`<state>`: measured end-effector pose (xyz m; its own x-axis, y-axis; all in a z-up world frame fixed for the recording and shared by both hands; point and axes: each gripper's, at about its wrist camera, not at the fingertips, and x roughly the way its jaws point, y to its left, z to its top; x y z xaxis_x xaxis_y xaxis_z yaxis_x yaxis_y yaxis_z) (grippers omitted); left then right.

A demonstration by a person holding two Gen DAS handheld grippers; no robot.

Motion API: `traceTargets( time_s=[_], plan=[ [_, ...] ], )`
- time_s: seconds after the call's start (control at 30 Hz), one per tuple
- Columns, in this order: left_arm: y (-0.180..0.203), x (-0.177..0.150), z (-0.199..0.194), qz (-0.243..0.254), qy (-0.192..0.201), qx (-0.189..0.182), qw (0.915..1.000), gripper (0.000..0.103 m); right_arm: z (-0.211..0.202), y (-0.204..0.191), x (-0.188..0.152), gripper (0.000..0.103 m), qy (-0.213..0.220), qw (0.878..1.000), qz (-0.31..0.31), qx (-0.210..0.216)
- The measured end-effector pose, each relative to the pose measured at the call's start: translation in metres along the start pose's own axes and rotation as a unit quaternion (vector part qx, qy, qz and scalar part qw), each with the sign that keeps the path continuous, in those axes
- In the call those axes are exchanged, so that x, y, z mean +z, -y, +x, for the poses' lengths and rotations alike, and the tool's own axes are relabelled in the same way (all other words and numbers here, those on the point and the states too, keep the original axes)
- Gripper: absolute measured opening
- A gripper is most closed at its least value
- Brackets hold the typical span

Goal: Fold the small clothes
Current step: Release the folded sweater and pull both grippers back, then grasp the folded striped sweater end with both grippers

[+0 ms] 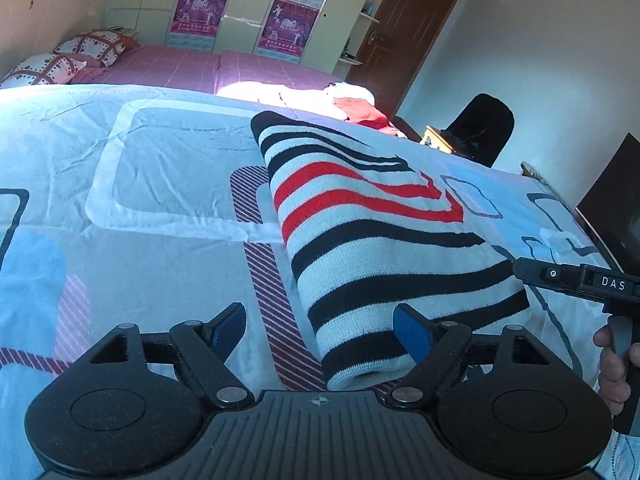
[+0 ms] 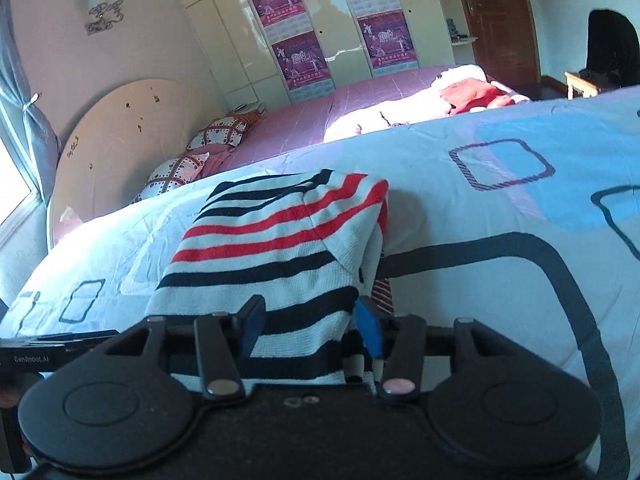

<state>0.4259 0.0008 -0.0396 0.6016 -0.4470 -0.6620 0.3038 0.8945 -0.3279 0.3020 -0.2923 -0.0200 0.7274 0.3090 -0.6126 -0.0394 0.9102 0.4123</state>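
On the patterned bedsheet (image 1: 160, 168) lies a folded striped sweater (image 1: 372, 236), laid flat as a finished fold. Left gripper (image 1: 320, 330) hovers wide open, empty; right gripper (image 2: 310, 330) half open, its fingers (image 2: 251, 324) astride the sweater's near edge, apparently released.

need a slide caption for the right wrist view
Right gripper with open fingers over the near end of a folded striped sweater lying on a patterned bedsheet.

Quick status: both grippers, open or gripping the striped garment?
Left gripper: open, holding nothing.
Right gripper: open astride the striped garment, not pinching it.
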Motion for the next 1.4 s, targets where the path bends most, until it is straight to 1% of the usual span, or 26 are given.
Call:
traceTargets(
  time_s=[0.03,0.07,0.13,0.17,0.2,0.23,0.27,0.3,0.33,0.37,0.4,0.43,0.47,0.5,0.57,0.7,0.77,0.87,0.97,1.23,1.4],
  plan=[
    [0.0,0.004,0.002,0.004,0.0,0.0,1.0,0.081,0.004,0.009,0.002,0.06,-0.004,1.0,0.021,0.008],
    [0.0,0.007,0.005,0.006,-0.002,-0.001,1.0,0.081,0.007,0.018,0.004,0.063,-0.006,0.999,0.039,0.017],
    [-0.004,0.015,0.012,0.002,-0.002,-0.009,1.0,0.081,0.013,0.035,0.008,0.063,-0.012,0.997,0.069,0.035],
    [-0.008,0.018,0.015,-0.007,-0.002,-0.018,0.9998,0.081,0.016,0.043,0.011,0.063,-0.015,0.995,0.084,0.046],
    [-0.014,0.021,0.019,-0.025,-0.002,-0.035,0.9991,0.081,0.021,0.053,0.013,0.064,-0.02,0.992,0.11,0.066],
    [-0.022,0.024,0.024,-0.05,-0.005,-0.055,0.9972,0.081,0.026,0.064,0.015,0.066,-0.025,0.985,0.141,0.092],
    [-0.032,0.026,0.03,-0.083,-0.011,-0.086,0.9928,0.081,0.032,0.075,0.016,0.073,-0.031,0.976,0.177,0.126],
    [-0.043,0.028,0.038,-0.124,-0.02,-0.126,0.9841,0.081,0.038,0.085,0.017,0.076,-0.036,0.965,0.21,0.156],
    [-0.052,0.028,0.046,-0.157,-0.029,-0.158,0.9744,0.081,0.045,0.094,0.018,0.079,-0.041,0.956,0.232,0.174],
    [-0.059,0.028,0.053,-0.18,-0.037,-0.181,0.9662,0.081,0.05,0.1,0.02,0.081,-0.046,0.954,0.237,0.176],
    [-0.064,0.028,0.059,-0.192,-0.044,-0.191,0.9615,0.081,0.055,0.103,0.022,0.081,-0.052,0.954,0.237,0.175],
    [-0.065,0.028,0.064,-0.194,-0.052,-0.19,0.961,0.081,0.06,0.107,0.024,0.082,-0.06,0.953,0.238,0.177],
    [-0.067,0.027,0.07,-0.193,-0.063,-0.189,0.9607,0.078,0.064,0.11,0.025,0.082,-0.068,0.952,0.238,0.181],
    [-0.067,0.026,0.076,-0.191,-0.077,-0.193,0.9594,0.067,0.068,0.112,0.025,0.082,-0.075,0.952,0.235,0.183],
    [-0.069,0.023,0.083,-0.199,-0.083,-0.21,0.9536,0.067,0.078,0.112,0.024,0.08,-0.093,0.952,0.224,0.189],
    [-0.071,0.021,0.089,-0.199,-0.078,-0.224,0.9508,0.067,0.087,0.107,0.027,0.079,-0.107,0.951,0.189,0.219],
    [-0.07,0.022,0.092,-0.197,-0.077,-0.227,0.9506,0.068,0.093,0.101,0.032,0.078,-0.115,0.951,0.175,0.226],
    [-0.068,0.03,0.099,-0.193,-0.076,-0.225,0.952,0.07,0.1,0.089,0.04,0.078,-0.132,0.955,0.15,0.22],
    [-0.067,0.036,0.104,-0.189,-0.073,-0.224,0.9533,0.071,0.105,0.083,0.044,0.078,-0.138,0.954,0.142,0.227],
    [-0.066,0.047,0.116,-0.189,-0.07,-0.228,0.9527,0.071,0.123,0.073,0.058,0.078,-0.147,0.949,0.135,0.243],
    [-0.066,0.05,0.12,-0.187,-0.071,-0.23,0.9523,0.071,0.128,0.069,0.061,0.078,-0.158,0.947,0.11,0.258]
  ],
)
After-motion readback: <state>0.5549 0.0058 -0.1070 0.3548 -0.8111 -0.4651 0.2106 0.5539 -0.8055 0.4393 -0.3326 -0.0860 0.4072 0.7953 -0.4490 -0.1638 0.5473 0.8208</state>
